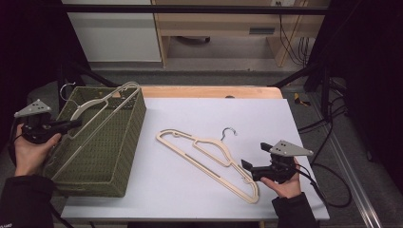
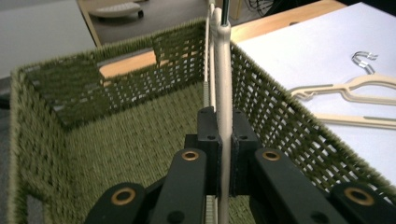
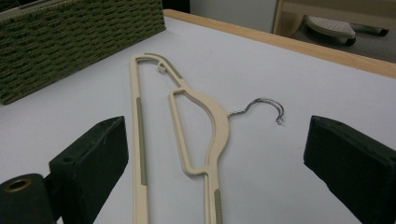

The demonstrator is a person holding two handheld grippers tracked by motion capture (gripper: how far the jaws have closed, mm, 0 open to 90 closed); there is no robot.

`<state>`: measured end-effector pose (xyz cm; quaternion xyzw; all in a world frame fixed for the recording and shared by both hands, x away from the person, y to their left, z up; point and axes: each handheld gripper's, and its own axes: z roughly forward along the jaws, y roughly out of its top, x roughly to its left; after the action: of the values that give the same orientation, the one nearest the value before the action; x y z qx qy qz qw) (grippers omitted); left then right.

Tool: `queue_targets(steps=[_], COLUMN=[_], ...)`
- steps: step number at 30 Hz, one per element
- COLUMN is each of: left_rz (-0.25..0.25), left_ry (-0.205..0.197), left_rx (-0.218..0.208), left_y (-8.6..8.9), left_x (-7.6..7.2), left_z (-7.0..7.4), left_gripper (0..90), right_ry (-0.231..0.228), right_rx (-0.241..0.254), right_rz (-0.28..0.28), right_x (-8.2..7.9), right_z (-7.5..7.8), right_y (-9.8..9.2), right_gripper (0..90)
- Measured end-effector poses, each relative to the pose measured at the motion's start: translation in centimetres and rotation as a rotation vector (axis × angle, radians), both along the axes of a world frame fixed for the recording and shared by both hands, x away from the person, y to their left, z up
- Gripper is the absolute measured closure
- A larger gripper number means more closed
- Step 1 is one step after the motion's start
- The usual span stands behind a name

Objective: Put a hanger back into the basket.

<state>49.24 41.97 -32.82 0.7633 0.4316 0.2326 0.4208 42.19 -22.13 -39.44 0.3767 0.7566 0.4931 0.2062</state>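
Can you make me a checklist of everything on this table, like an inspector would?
Surface: pale lilac-white table top with a wooden far edge.
Job's things: one cream plastic coat hanger clamped by the left gripper over the green woven basket; a second cream plastic hanger with a metal hook lies flat on the table.
Clutter: nothing seen.
Grippers: left gripper shut on the hanger; right gripper open, beside the flat hanger.
Cables: black cable trailing from the right gripper; more cables on the floor to the right.
Surroundings: wooden furniture behind the table, dark frame bars.
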Motion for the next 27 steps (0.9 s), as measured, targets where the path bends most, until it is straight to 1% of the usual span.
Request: queue_targets(steps=[2,6,7,8,9,10,11,12,13,15,17,22,23,24,25,26,27], left_rz=[0.008,0.018,0.018,0.024,0.024,0.033,0.037,0.037,0.042,0.045,0.056,0.11,0.11,0.139,0.139,0.174,0.19], left_ry=[0.011,0.056,0.056,0.076,0.076,0.095,0.101,0.101,0.111,0.121,0.129,0.142,0.142,0.152,0.152,0.165,0.171], left_rx=[-0.003,0.045,0.045,0.055,0.055,0.042,0.04,0.04,0.041,0.059,0.062,0.071,0.071,0.094,0.094,0.102,0.102], left_y=[-0.2,-0.7,-0.7,-0.8,-0.8,-0.8,-0.8,-0.8,-0.9,-1.2,-1.4,-1.0,-1.0,-0.9,-0.9,-0.7,-0.5], left_x=[0.2,0.7,0.7,0.9,0.9,1.0,1.0,1.0,1.2,1.3,1.5,1.5,1.5,1.6,1.6,1.6,1.6], left_z=[-0.6,-1.8,-1.8,-2.5,-2.5,-3.2,-3.5,-3.5,-4.0,-4.3,-4.5,-5.0,-5.0,-5.0,-5.0,-5.1,-5.1], left_gripper=[85.7,85.6,85.6,85.5,85.3,85.1,85.0,84.8,84.7,84.5,84.0,82.9,82.7,82.5,82.2,81.6,81.2], right_ry=[0.002,0.003,0.001,0.0,-0.003,0.0,0.005,0.005,0.004,0.007,0.007,0.006,0.006,0.007,0.008,0.008,0.007], right_rx=[-0.001,-0.006,-0.006,-0.005,-0.005,-0.005,-0.006,-0.006,-0.008,-0.006,-0.006,-0.008,-0.008,-0.007,-0.012,-0.013,-0.015], right_rz=[0.001,0.003,0.005,0.003,0.005,0.004,0.003,0.005,0.006,0.007,0.007,0.008,0.009,0.009,0.01,0.013,0.014], right_x=[0.0,0.0,0.1,0.1,0.1,0.1,0.0,0.0,0.1,0.1,0.1,0.0,0.1,0.1,0.1,0.1,0.1], right_z=[0.0,-0.1,-0.1,-0.1,-0.1,-0.1,-0.1,-0.1,-0.1,-0.1,-0.1,-0.1,-0.1,-0.1,-0.2,-0.2,-0.2], right_y=[0.0,0.1,0.1,0.1,0.1,0.1,0.1,0.1,0.1,0.2,0.1,0.1,0.1,0.1,0.1,0.2,0.2], right_gripper=[7.1,7.0,7.1,7.1,7.1,7.1,7.1,7.1,7.1,7.1,7.1,7.2,7.2,7.2,7.1,7.1,7.1])
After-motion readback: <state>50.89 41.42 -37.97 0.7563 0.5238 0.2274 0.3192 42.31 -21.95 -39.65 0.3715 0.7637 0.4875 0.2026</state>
